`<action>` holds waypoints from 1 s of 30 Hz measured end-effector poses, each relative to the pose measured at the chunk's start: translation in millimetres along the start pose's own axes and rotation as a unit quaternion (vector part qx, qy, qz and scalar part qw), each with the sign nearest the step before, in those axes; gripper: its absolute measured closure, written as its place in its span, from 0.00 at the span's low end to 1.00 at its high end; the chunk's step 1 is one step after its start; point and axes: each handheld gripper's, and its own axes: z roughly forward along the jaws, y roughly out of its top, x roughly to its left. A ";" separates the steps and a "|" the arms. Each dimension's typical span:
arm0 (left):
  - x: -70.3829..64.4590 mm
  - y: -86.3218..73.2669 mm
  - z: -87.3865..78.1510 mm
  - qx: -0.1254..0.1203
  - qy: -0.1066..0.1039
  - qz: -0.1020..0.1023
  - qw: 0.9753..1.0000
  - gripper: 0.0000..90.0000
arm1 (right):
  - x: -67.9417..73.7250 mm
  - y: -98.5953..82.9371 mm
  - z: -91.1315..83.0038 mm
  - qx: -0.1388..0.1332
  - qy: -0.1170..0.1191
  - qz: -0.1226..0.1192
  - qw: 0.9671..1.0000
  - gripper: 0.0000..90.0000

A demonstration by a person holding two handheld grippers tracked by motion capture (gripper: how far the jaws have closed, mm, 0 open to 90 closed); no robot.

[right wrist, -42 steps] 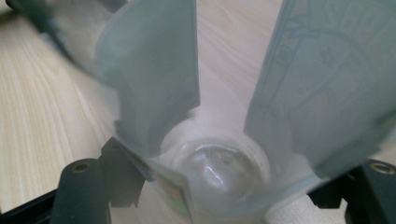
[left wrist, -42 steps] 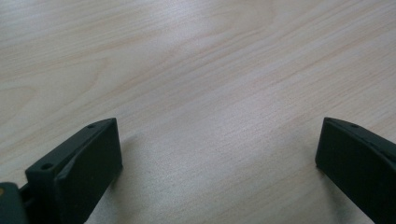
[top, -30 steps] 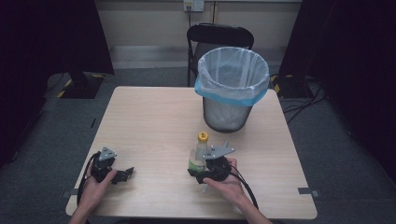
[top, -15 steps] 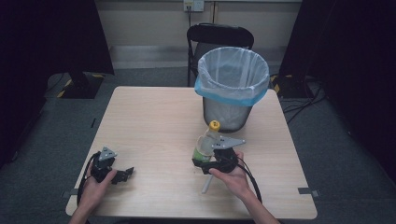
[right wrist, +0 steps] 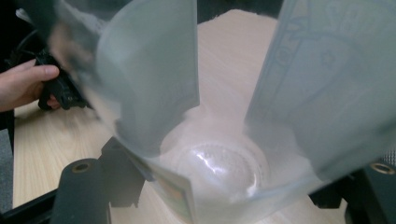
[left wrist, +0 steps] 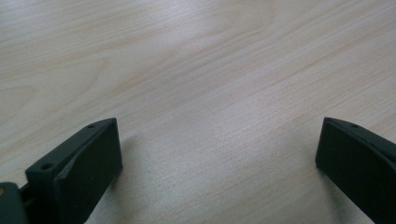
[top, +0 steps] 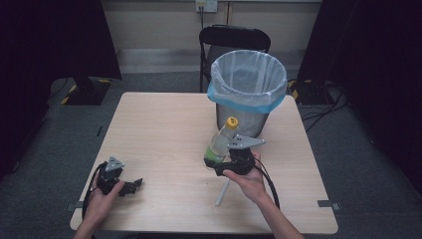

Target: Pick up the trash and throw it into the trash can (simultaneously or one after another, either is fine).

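A clear plastic bottle (top: 219, 143) with a yellow cap (top: 231, 122) hangs tilted above the table, just in front of the bin (top: 247, 82). My right gripper (top: 214, 162) is shut on its lower body. In the right gripper view the bottle's see-through base (right wrist: 215, 163) sits between the two black jaws of my right gripper (right wrist: 224, 189). My left gripper (top: 130, 185) rests near the table's front left corner. In the left gripper view my left gripper (left wrist: 219, 158) stands open, jaws wide apart over bare wood.
The bin, lined with a white and blue bag, stands at the back right of the wooden table (top: 159, 129). A black chair (top: 234, 40) is behind it. A thin white strip (top: 222, 193) lies on the table under the right hand.
The right gripper has lifted the bottle off the table and carried it up and toward the bin. The left gripper has stayed where it was.
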 end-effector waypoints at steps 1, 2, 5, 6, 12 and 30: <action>0.1 0.0 -0.1 0.001 0.000 0.001 1.000 0.00 | -0.2 2.4 -0.7 -0.003 0.000 0.002 1.000 0.31; 0.0 0.0 0.0 0.000 0.000 0.000 1.000 0.00 | -0.9 4.8 -1.4 -0.006 0.001 0.001 1.000 0.31; 0.0 0.0 0.0 0.000 0.000 0.000 1.000 0.00 | -2.8 13.1 -4.9 -0.016 0.002 0.003 1.000 0.31; 0.0 0.0 0.0 0.000 0.000 0.000 1.000 0.00 | -2.8 13.1 -4.9 -0.016 0.002 0.003 1.000 0.31; 0.0 0.0 0.0 0.000 0.000 0.000 1.000 0.00 | -5.8 34.2 -15.4 -0.042 0.003 -0.005 0.999 0.31; 0.0 0.0 0.0 0.000 0.000 0.000 1.000 0.00 | -16.4 89.8 -47.0 -0.111 0.000 -0.016 0.994 0.31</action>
